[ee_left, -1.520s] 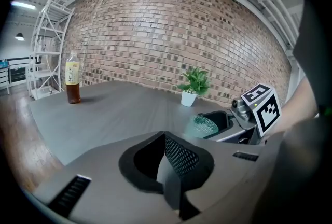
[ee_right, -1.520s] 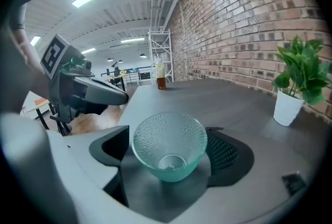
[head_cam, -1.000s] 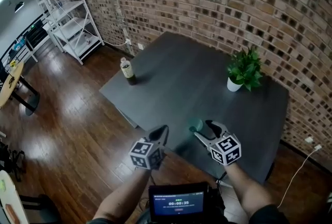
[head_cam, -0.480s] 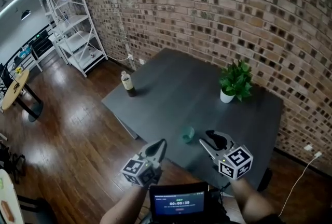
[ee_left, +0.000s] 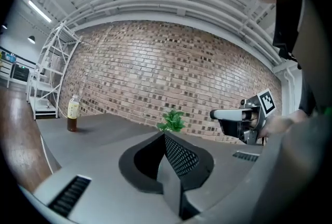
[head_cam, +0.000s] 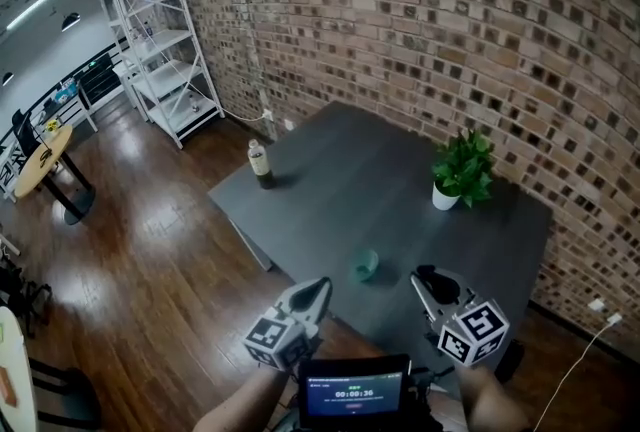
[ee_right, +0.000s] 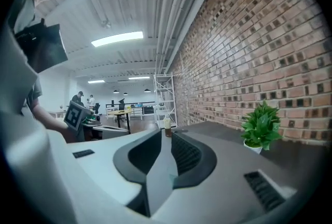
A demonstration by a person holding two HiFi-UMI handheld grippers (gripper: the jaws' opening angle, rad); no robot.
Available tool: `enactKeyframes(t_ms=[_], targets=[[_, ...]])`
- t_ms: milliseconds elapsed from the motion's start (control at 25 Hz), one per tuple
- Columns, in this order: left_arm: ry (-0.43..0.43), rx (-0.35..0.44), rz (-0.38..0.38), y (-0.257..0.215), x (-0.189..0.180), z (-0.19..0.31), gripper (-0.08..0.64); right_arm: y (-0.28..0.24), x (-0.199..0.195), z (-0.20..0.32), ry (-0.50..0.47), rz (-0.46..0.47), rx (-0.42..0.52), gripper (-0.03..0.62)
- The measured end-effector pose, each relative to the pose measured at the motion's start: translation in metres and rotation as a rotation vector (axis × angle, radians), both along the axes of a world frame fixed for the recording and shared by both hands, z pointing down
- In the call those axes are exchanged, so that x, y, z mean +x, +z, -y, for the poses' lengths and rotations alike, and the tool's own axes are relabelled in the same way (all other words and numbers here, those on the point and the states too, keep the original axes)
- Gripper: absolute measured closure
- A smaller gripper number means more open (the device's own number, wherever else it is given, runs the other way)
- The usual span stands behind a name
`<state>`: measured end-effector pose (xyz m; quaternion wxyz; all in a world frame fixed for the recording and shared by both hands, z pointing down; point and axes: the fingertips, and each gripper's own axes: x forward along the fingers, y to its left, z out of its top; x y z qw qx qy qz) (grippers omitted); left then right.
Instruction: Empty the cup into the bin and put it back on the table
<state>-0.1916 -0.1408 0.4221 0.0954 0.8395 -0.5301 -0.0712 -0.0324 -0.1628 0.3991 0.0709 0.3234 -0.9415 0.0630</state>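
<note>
cup [head_cam: 366,265] stands free on the table [head_cam: 400,190], ahead of both tools. left gripper [head_cam: 318,291] pressed together, right gripper [head_cam: 430,280] just closing on nothing. looks done; next, simply back clear.

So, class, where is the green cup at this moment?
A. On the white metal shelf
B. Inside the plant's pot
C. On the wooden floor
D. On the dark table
D: the cup sits on the table near its front edge, well apart from the bottle and the plant.
</note>
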Motion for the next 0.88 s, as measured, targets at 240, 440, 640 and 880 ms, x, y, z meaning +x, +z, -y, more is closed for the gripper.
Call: enactKeyframes(t_ms=[240,440,640,880], targets=[[0.02,0.024,-0.012,-0.014,0.011,-0.009,0.569,-0.013,0.014,-0.004,0.039,0.022,0.017,0.581],[0.01,0.024,-0.061,-0.022,0.009,-0.012,0.569,-0.012,0.02,-0.005,0.06,0.034,0.006,0.588],[0.007,0.073,-0.044,-0.045,0.007,-0.012,0.569,-0.018,0.026,-0.007,0.081,0.044,0.017,0.588],[-0.012,0.106,-0.102,-0.059,-0.003,-0.01,0.569,-0.02,0.023,-0.005,0.074,0.035,0.019,0.589]])
